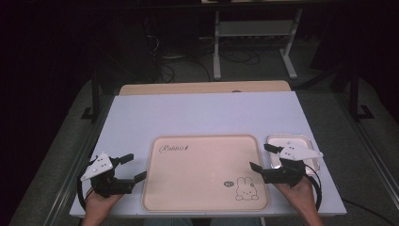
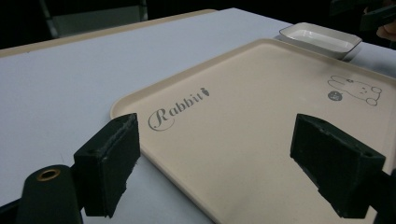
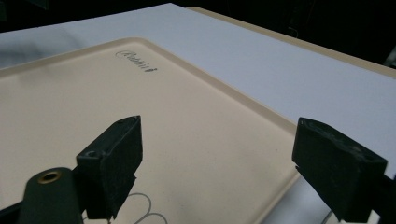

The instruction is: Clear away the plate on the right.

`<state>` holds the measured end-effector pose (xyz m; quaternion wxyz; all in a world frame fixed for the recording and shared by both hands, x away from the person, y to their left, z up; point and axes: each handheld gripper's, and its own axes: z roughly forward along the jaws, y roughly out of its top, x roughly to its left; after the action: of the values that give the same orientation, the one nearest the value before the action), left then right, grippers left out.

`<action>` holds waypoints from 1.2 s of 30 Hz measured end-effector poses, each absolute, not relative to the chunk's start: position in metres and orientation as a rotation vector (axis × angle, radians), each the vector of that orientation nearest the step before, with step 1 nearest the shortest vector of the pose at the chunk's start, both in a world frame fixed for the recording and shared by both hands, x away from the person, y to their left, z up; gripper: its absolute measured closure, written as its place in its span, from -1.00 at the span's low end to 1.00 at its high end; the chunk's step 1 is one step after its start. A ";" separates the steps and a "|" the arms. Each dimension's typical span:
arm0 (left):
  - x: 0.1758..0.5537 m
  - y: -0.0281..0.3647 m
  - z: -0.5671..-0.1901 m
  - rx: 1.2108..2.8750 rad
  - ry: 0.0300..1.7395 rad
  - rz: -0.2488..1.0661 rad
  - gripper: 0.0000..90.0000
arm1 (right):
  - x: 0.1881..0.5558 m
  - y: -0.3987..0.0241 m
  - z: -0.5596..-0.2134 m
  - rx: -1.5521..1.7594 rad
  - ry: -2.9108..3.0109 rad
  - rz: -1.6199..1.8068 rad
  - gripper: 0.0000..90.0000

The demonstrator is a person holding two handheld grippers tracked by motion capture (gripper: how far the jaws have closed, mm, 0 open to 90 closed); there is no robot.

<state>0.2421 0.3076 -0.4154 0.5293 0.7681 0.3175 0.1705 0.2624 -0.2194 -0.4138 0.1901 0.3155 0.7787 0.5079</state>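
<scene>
dish [image 2: 321, 39] beside tray [image 2: 261, 121] appears in left gripper view, unlike right.

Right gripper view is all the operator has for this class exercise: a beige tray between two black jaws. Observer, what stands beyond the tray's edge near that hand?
Observer: A small white dish stands on the table just past the tray, under the right gripper in the high view.
Operator: Is anything in it?
Observer: The left gripper view shows the dish's inside bare.
Operator: And the other hand?
Observer: The left gripper hovers at the tray's left edge, jaws open, holding nothing.
Operator: Any print I am missing?
Observer: A rabbit drawing sits in the tray's near right corner.
</scene>
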 end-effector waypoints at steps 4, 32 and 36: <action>0.244 0.308 -0.416 1.838 0.761 0.402 -0.65 | 0.261 -0.222 -0.413 0.887 2.188 1.430 -0.66; 0.243 0.308 -0.416 1.837 0.763 0.406 -0.65 | 0.253 -0.235 -0.411 0.922 2.245 1.428 -0.67; 0.243 0.308 -0.416 1.837 0.763 0.405 -0.65 | 0.252 -0.238 -0.411 0.929 2.249 1.428 -0.67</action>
<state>0.2428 0.3080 -0.4164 0.5277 0.7686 0.3195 0.1693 0.2518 -0.2384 -0.4106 0.1596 0.3250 0.7869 0.4997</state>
